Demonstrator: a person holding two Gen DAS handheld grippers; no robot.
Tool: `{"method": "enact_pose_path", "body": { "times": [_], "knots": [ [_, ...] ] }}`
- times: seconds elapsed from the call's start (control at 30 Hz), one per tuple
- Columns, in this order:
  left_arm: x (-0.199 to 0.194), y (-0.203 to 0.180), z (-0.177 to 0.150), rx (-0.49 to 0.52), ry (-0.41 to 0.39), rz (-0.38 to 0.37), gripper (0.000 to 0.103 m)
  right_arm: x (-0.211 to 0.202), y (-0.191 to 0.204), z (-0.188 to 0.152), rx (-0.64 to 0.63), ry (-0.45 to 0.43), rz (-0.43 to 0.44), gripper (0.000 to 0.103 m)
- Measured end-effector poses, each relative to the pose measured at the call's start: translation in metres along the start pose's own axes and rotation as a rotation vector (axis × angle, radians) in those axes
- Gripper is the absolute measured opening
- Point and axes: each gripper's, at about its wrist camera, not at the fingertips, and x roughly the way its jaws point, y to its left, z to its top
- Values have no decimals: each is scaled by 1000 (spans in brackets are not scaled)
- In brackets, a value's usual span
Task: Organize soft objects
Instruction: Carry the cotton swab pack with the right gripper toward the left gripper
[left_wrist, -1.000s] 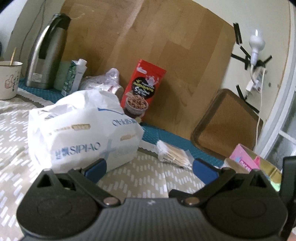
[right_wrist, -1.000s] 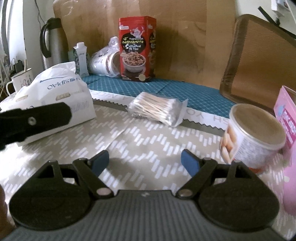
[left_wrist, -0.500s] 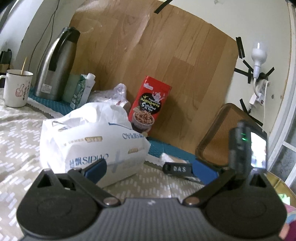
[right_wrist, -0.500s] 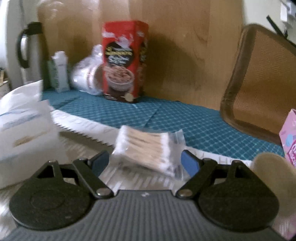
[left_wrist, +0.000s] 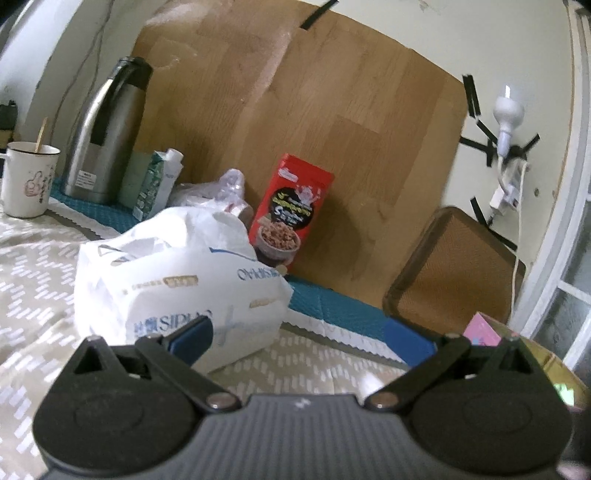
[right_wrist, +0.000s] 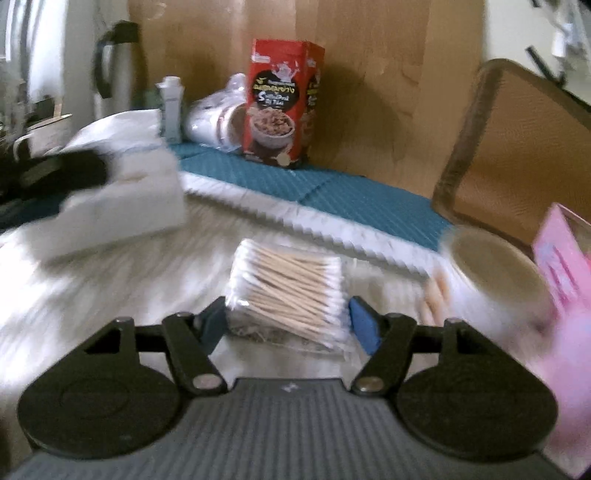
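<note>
A clear bag of cotton swabs (right_wrist: 291, 291) sits between the blue fingers of my right gripper (right_wrist: 288, 325), which are shut on its two ends; it seems just off the patterned cloth. A white tissue pack (left_wrist: 177, 280) lies on the cloth ahead-left of my left gripper (left_wrist: 299, 339), which is open and empty, its left finger (left_wrist: 190, 334) just in front of the pack. The pack also shows blurred in the right wrist view (right_wrist: 122, 184).
At the back stand a red cereal box (left_wrist: 290, 218), a steel thermos (left_wrist: 107, 133), a green carton (left_wrist: 157, 181) and a bag of cups (right_wrist: 214, 122). A mug (left_wrist: 27, 177) is far left. A biscuit tin (right_wrist: 495, 273), pink box (right_wrist: 565, 266) and chair back (left_wrist: 454, 266) are right.
My right gripper moved forward onto the swab bag, closed its fingers on it and pulled back with it. My left gripper stayed open and shifted slightly by the tissue pack.
</note>
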Motion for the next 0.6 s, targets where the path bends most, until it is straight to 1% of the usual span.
{"method": "enact_pose_path", "body": {
  "times": [0.07, 0.13, 0.2, 0.23, 0.27, 0.3, 0.33, 0.37, 0.43, 0.53, 0.6],
  "knots": [
    [2, -7, -1, 43, 25, -27, 103, -31, -2, -24, 8, -11, -28, 72],
    [7, -19, -4, 115, 65, -69, 103, -60, -6, -49, 27, -30, -82, 73],
    [12, -35, -8, 198, 143, -153, 103, -84, -14, -71, 68, -49, -140, 76],
    [12, -43, -10, 223, 170, -186, 103, -93, -17, -80, 82, -60, -178, 78],
    [11, -51, -12, 224, 200, -227, 103, -101, -19, -89, 95, -68, -226, 84],
    [10, -59, -16, 206, 241, -279, 103, -108, -20, -98, 111, -75, -259, 87],
    [11, -68, -20, 183, 296, -339, 103, -113, -22, -106, 132, -81, -268, 87],
    [13, -78, -26, 174, 343, -380, 103, -119, -25, -112, 163, -87, -266, 87],
    [17, -99, -38, 181, 440, -434, 103, -126, -29, -121, 208, -99, -260, 87],
    [20, -125, -53, 217, 540, -474, 103, -126, -32, -124, 196, -116, -255, 87],
    [20, -136, -60, 237, 572, -479, 102, -125, -34, -124, 196, -124, -240, 87]
  ]
}}
